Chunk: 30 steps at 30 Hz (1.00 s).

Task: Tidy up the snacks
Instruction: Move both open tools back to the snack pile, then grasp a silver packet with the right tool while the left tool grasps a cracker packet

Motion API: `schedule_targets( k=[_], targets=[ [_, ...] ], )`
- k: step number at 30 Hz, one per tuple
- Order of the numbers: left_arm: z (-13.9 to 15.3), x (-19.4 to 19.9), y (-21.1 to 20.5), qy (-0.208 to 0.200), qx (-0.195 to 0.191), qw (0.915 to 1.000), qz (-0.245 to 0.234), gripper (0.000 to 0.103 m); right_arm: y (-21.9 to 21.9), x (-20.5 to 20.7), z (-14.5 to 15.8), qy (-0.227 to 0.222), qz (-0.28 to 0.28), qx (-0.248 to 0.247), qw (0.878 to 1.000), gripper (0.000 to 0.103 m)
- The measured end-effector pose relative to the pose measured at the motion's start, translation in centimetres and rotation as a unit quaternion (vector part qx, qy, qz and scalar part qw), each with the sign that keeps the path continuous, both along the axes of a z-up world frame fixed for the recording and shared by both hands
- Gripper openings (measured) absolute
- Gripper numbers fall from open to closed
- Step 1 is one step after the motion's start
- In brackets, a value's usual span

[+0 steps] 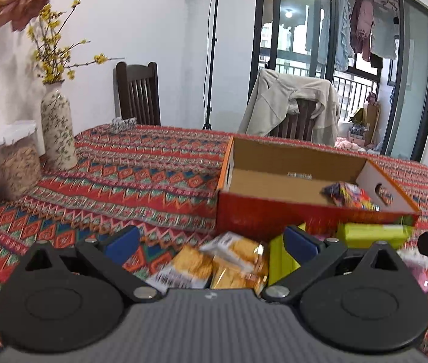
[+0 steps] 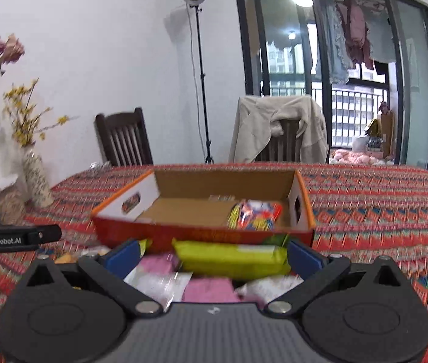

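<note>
The snacks lie in a loose heap on the worktop (image 1: 129, 175), just in front of a shallow open cardboard box with a red-orange outer wall and white end flaps (image 1: 274, 214): from the left, several clear-and-white packets of golden square crackers (image 1: 214, 263), then a lime-green wrapped pack (image 2: 232, 258) against the box's front wall, with pink and white wrappers (image 2: 211, 290) below it. One multicoloured crinkled snack bag (image 2: 255, 214) already sits inside the box at its right end. The left gripper (image 1: 212, 243) hovers over the cracker packets with its blue-padded fingers spread wide and nothing between them; the right gripper (image 2: 214, 255) is likewise spread apart, the green pack lying between its fingers, though contact cannot be told. The worktop wears a red cloth with zigzag bands. At left stand a lidded clear jar of cereal (image 1: 17, 163) and a tall cream floral vase with yellow blossom sprigs (image 1: 58, 127); behind are a dark wooden slatted chair (image 1: 138, 93), a black light stand (image 2: 202, 75), a second chair draped with a beige garment (image 2: 277, 127), and glass balcony doors with hanging laundry (image 2: 350, 36). The left gripper's side, seen in the right wrist view, reads "GenRobot.AI".
</note>
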<state>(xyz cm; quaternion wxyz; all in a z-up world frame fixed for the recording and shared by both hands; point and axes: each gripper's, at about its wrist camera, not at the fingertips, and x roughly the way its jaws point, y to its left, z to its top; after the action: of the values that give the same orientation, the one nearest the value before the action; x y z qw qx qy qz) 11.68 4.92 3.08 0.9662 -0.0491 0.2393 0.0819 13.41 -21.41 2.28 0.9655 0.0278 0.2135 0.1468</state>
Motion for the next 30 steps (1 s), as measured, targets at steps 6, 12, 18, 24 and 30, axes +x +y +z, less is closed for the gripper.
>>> schedule_targets(
  k=[6, 12, 18, 24, 30],
  targets=[
    [-2.1, -2.5, 1.1, 0.013, -0.001, 0.9999, -0.001, 0.103, 1.8, -1.6, -2.3, 0.032, 0.017, -0.006, 0.999, 0.103],
    [-3.8, -5.3, 2.8, 0.017, -0.011, 0.9998, 0.004, 0.103, 4.6, -3.1, -4.6, 0.058, 0.044, -0.013, 0.997, 0.098],
    [-4.1, -6.8, 4.3, 0.012, -0.017, 0.9996, 0.017, 0.103, 7.4, -2.9, -5.4, 0.065, 0.037, -0.027, 0.997, 0.078],
    [-4.2, -7.0, 4.5, 0.012, -0.025, 0.9995, 0.015, 0.103, 8.6, -1.8, -6.3, 0.077, 0.015, -0.022, 0.997, 0.069],
    [-4.4, -7.2, 4.3, 0.014, -0.030, 0.9993, 0.016, 0.103, 8.7, -2.6, -6.5, 0.067, 0.035, -0.035, 0.997, 0.039]
  ],
)
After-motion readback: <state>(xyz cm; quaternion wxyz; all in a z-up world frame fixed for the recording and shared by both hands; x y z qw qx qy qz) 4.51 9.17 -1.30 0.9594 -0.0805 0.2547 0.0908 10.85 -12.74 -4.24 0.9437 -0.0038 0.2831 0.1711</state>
